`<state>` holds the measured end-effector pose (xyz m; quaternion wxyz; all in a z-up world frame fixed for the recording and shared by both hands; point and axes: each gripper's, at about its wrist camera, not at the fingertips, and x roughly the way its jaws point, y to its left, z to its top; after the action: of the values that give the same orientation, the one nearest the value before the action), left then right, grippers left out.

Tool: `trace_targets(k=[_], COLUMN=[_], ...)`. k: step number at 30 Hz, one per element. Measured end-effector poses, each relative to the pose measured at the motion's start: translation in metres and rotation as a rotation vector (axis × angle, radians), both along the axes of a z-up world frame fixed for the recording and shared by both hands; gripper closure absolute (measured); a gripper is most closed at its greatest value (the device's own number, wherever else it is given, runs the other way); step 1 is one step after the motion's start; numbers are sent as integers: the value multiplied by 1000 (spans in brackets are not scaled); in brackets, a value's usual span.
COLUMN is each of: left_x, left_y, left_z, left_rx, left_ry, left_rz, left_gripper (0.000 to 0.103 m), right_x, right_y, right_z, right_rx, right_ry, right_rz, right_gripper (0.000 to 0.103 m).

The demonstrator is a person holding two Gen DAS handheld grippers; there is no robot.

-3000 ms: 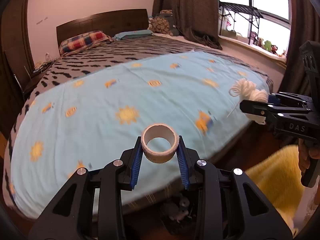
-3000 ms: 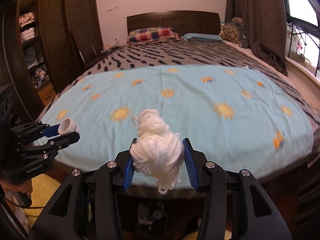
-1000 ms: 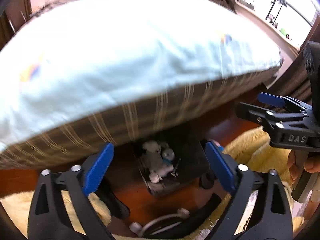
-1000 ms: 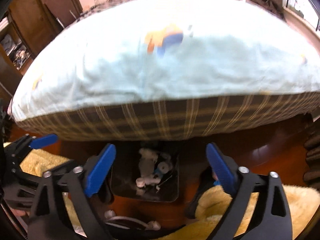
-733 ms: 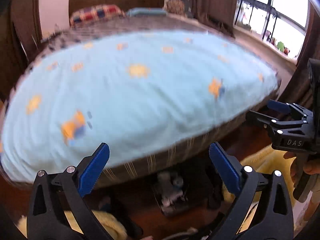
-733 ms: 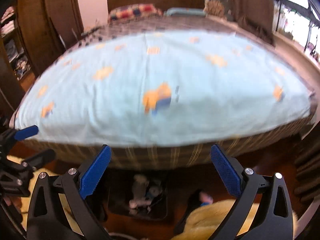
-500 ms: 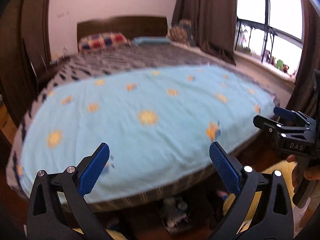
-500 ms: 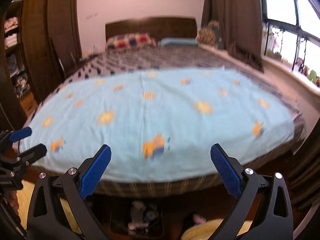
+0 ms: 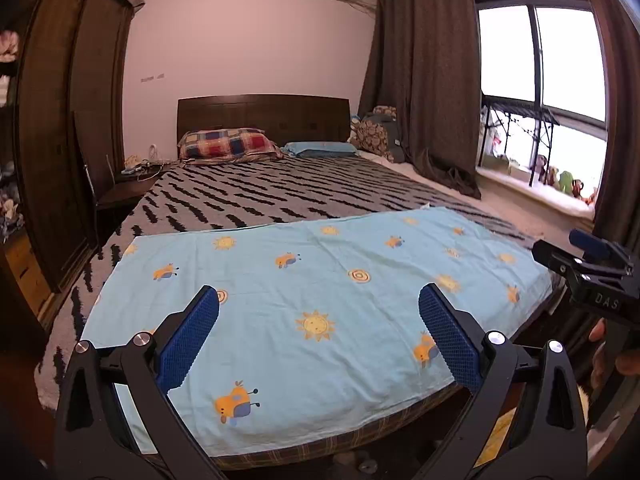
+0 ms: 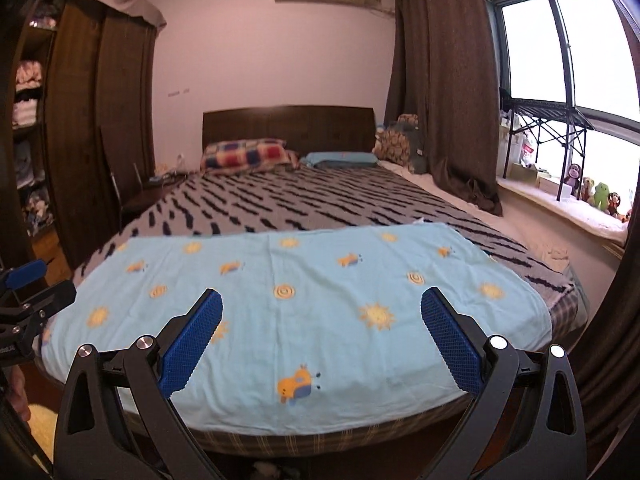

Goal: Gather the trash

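A bedroom, its bed (image 9: pixel 280 200) laid with a light blue sheet (image 9: pixel 320 312) on which no trash lies; only a pale scrap of something shows on the floor under the foot edge, too dim to name. Stray bits there could be missed. The left gripper (image 9: pixel 318 334) and right gripper (image 10: pixel 322 338) are spread wide, holding nothing.

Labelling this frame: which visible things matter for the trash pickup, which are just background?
Job:
left gripper, open, empty
right gripper, open, empty
blue sheet, no trash visible on it

Background:
plaid pillow
curtain
windowsill toys
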<state>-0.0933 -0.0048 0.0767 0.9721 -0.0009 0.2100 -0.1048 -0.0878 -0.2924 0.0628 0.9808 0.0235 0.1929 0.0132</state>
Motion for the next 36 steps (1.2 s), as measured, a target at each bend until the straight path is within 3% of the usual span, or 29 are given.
trace_targets(k=[14,36], left_x=[-3,-4], left_y=[9,12], left_z=[-1,-2], left_rx=[-2,-3], left_ry=[-9,-11], left_rz=[40,44], left_gripper=[8,8], right_x=[-3,-1], right_y=[-1,-3], right_z=[3,4], right_rx=[-17,-9], right_ry=[-17,-19], right_rz=[-64,-75], right_gripper=[3,3])
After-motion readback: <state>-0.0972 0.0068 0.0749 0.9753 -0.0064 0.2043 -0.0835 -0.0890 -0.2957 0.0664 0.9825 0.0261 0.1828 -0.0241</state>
